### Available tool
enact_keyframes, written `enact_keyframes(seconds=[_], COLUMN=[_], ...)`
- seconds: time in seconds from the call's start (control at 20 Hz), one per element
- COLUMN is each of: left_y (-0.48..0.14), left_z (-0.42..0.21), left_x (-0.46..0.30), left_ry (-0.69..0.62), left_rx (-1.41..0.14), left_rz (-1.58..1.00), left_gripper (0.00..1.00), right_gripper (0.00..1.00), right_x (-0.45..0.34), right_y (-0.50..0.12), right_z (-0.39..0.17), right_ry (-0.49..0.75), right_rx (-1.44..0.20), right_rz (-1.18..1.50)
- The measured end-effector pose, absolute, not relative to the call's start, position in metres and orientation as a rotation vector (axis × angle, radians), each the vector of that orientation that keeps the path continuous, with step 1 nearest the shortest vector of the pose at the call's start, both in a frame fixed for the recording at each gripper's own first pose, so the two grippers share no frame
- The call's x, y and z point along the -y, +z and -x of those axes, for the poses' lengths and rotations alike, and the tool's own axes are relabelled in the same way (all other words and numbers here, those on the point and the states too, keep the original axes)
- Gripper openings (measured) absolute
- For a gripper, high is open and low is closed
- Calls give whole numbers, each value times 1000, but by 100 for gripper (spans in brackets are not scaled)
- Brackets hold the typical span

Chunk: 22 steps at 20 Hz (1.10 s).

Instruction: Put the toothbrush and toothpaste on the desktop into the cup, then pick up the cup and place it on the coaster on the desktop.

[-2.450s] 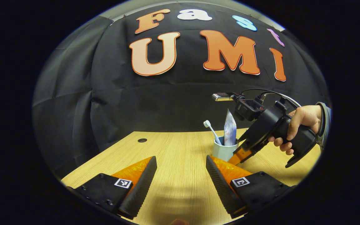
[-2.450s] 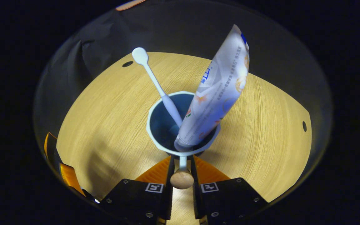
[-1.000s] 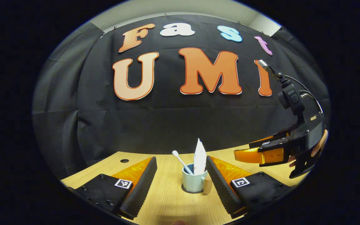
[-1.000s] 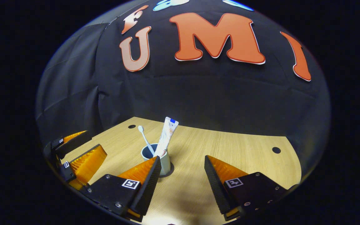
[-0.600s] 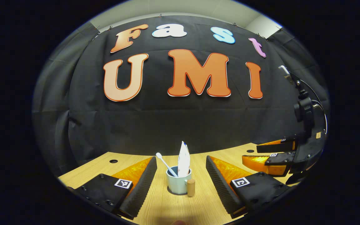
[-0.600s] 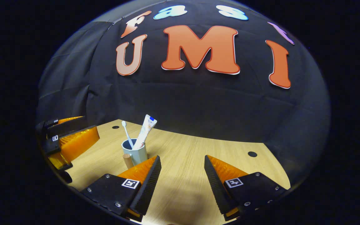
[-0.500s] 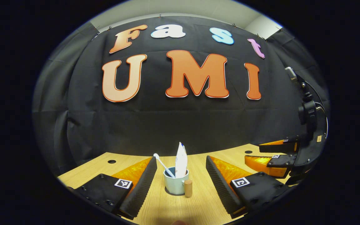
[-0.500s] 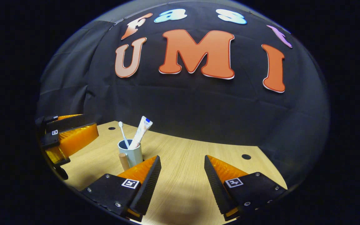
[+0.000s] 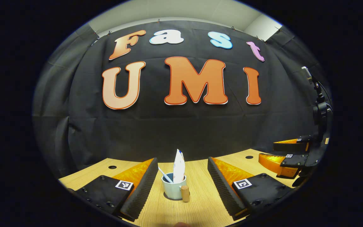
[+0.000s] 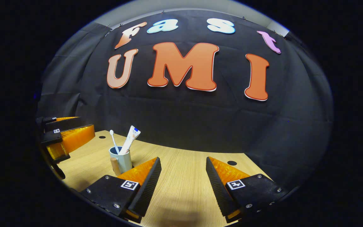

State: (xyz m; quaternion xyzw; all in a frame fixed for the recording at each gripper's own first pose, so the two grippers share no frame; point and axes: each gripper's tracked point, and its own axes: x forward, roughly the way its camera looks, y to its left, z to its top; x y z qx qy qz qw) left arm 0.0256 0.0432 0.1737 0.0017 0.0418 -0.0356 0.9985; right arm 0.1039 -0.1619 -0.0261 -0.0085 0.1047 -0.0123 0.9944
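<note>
A pale blue cup [image 9: 172, 190] with a wooden knob handle [image 9: 185, 193] stands upright on the wooden desktop [image 9: 200, 208]. Inside it lean a white toothbrush [image 9: 165, 176] and a toothpaste tube [image 9: 178, 165]. My left gripper [image 9: 182, 159] is open, low over the desk, the cup standing beyond its fingertips and apart from them. The right gripper [image 9: 268, 151] hangs open at the right. In the right gripper view the cup [image 10: 122, 161], toothbrush [image 10: 113, 140] and tube [image 10: 130, 138] sit left of my open right gripper [image 10: 183, 159]; the left gripper [image 10: 87, 125] hovers farther left. A thin dark edge rings the cup's base; coaster or shadow, I cannot tell.
Cable holes pierce the desktop at the back left [image 9: 112, 167] and back right [image 9: 249, 157]. The black cloth wall closes off the far side of the desk.
The right gripper, earlier shut on the cup's handle, has let go and pulled back to the right. Both grippers have drawn away, and the cup stands alone and looks smaller.
</note>
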Motion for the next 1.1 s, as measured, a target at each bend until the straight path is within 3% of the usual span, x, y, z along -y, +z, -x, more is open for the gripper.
enact_keyframes(seconds=[1.1], left_y=[181], left_z=[-23], left_x=[-25], left_ry=[-86], left_rx=[-37], left_rz=[-36], left_gripper=[99], right_gripper=[88], right_x=[181], right_y=[6], right_z=[-81], right_ry=[-97], right_rx=[-97], right_rz=[24])
